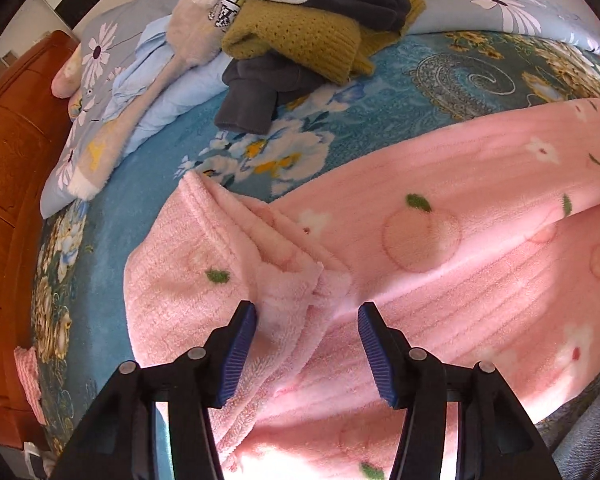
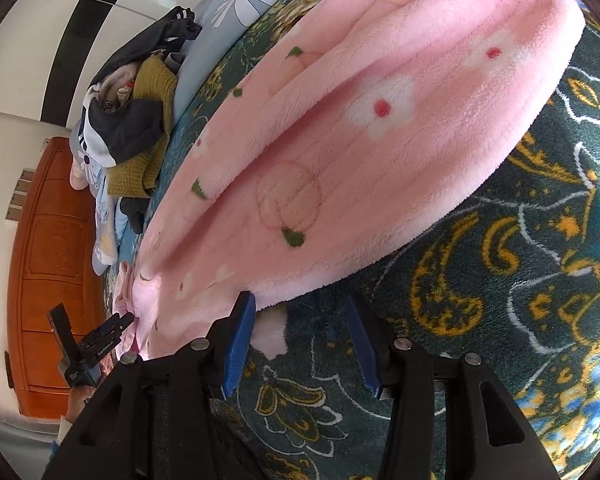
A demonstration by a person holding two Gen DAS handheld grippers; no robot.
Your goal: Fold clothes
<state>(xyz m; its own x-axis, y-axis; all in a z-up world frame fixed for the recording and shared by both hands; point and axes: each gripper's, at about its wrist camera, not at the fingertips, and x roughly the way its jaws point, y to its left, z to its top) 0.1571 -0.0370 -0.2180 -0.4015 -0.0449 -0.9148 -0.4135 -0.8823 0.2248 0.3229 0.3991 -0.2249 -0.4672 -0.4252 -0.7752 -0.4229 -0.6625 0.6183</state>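
The pink fleece garment (image 1: 420, 240) is lying spread across the patterned bedspread (image 2: 520, 280). The left gripper (image 1: 307, 320) is hovering spread over its bunched end; the right gripper (image 2: 300, 312) is standing spread at the hem, holding nothing. Risk: closing on one loose layer, pulling the fold crooked.

fleece garment (image 1: 420, 240) on bedspread (image 1: 380, 92) | clothes pile (image 1: 320, 20) behind it | headboard (image 1: 12, 160) left

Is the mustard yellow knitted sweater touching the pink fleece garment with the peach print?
Apart. In the left wrist view, blue floral bedspread shows between the mustard sweater and the pink fleece garment.
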